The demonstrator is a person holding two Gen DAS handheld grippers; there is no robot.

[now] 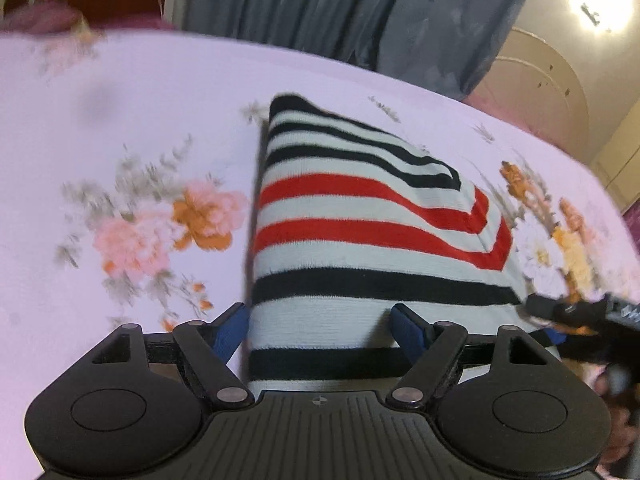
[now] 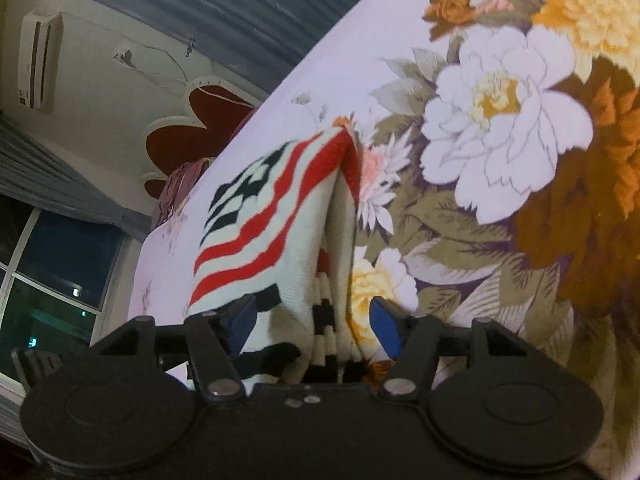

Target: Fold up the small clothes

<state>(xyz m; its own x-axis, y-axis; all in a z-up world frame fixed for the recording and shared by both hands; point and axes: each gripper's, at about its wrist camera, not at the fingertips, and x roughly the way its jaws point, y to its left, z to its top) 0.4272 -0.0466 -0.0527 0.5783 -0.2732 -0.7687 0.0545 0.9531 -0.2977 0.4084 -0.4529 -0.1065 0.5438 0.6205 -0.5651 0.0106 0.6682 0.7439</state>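
A small knit garment (image 1: 360,216) with white, black and red stripes lies folded on a pink floral bedsheet (image 1: 132,128). My left gripper (image 1: 320,328) is open, its blue-padded fingers (image 1: 228,332) spread either side of the garment's near edge. In the right wrist view the same garment (image 2: 280,220) stands up in loose folds between the spread fingers (image 2: 384,324) of my right gripper (image 2: 312,320), which is open. The right gripper also shows at the right edge of the left wrist view (image 1: 580,316), beside the garment's right corner.
The bedsheet (image 2: 500,120) carries large white, yellow and orange flowers. Grey curtains (image 1: 340,8) hang behind the bed. A red and white headboard (image 2: 192,120), a wall air conditioner (image 2: 38,64) and a dark window (image 2: 52,272) are at the far side.
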